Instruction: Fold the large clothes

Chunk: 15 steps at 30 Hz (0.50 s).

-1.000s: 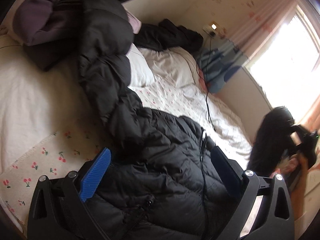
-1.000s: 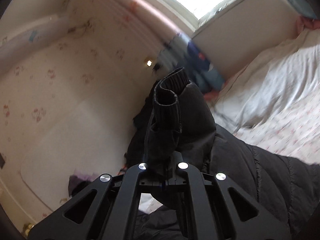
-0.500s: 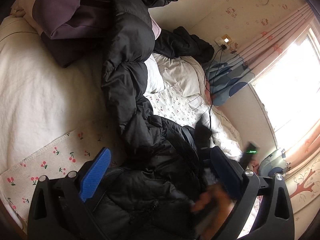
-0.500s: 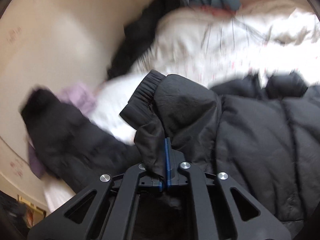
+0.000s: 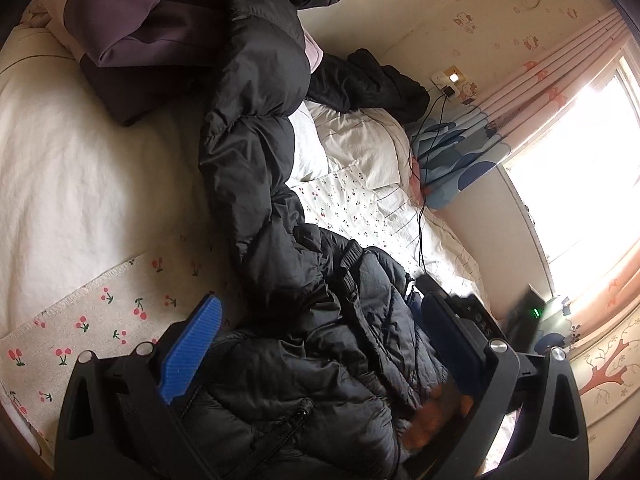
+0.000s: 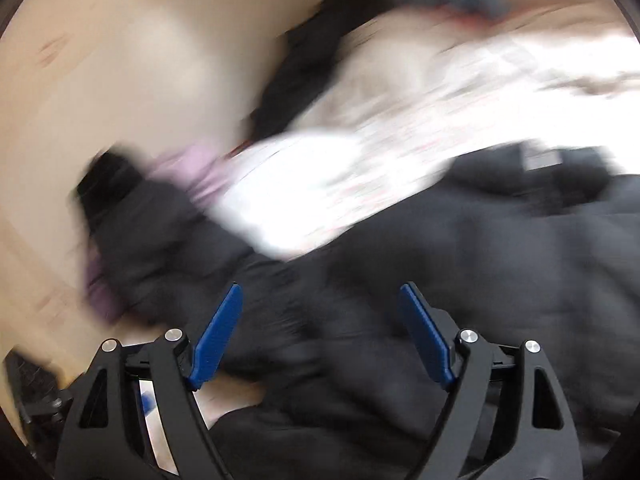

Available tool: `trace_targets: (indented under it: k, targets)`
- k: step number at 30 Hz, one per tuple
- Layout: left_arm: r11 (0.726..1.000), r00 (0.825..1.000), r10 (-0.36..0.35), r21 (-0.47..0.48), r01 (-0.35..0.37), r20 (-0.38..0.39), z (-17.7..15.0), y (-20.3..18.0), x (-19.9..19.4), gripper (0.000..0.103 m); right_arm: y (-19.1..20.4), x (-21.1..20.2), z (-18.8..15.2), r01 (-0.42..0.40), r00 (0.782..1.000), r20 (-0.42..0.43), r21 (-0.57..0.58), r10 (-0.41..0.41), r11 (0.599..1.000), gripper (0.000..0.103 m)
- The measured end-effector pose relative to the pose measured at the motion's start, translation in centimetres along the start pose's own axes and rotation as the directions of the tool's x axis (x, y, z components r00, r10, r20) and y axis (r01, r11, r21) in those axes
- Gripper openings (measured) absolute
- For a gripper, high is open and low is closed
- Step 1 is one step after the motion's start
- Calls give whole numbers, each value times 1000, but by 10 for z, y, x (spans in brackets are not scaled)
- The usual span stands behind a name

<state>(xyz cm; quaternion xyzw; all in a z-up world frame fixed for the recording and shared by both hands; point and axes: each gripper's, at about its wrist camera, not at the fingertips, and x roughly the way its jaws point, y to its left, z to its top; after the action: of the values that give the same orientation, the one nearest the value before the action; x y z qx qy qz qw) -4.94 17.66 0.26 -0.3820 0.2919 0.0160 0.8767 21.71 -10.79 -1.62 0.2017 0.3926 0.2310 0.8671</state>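
A large black puffer jacket (image 5: 256, 184) lies across the bed, one sleeve stretched toward the far pillows, its body bunched near me. My left gripper (image 5: 320, 320) is open just above the bunched body, holding nothing. In the blurred right wrist view the jacket (image 6: 460, 260) fills the lower right. My right gripper (image 6: 320, 308) is open and empty over it. The cuffed sleeve (image 5: 352, 264) lies folded onto the jacket body. The right gripper also shows in the left wrist view (image 5: 476, 316), at the jacket's right edge.
A purple garment (image 5: 132, 28) and another black garment (image 5: 372, 80) lie at the head of the bed. The cherry-print sheet (image 5: 100, 312) spreads to the left. A cable (image 5: 420, 208) runs from a wall socket (image 5: 450, 80) across the bed. A window (image 5: 580, 168) is on the right.
My right gripper swung the sleeve cuff down onto the jacket body, then opened and let it go. My left gripper stayed open and barely moved.
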Motion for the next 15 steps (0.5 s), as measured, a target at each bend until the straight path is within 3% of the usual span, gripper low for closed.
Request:
trace_targets:
  k: [2,3,4,5,6,8,12,14,15]
  targets:
    - [1000,1000,1,7,-1,-4,-1,-2,1,96,-31,-16,-5,190,981,41,48,-192,981,85]
    - [1000,1000,2,15,-2,-6,-2,-4,2,96,-48,-16,-10,262,964,27,84,-266,961,88]
    - [1000,1000,4,25,-3,-9,-4,-6,4,96,-69,-2,-15,302,953,-45,115,-299,946,88]
    - [999,1000,7,41,-7,-14,-6,-10,6,96,-90,24,-25,290,940,-222,114,-260,950,88]
    - [998,1000,10,55,-9,-17,-7,-13,8,96,-94,32,-31,286,929,-269,90,-254,954,87]
    - [996,1000,9,93,-8,-17,-9,-20,9,96,-83,14,-33,244,951,-214,76,-223,967,87]
    - [974,996,33,219,-52,88,-3,-34,-10,96,-46,-49,-56,119,988,-104,45,-113,992,87]
    - [932,978,58,340,-126,203,5,-44,-30,96,-34,-81,-88,59,996,-66,27,-57,998,91]
    - [880,952,71,432,-200,297,11,-52,-42,96,-29,-93,-102,37,998,-47,24,-36,999,92]
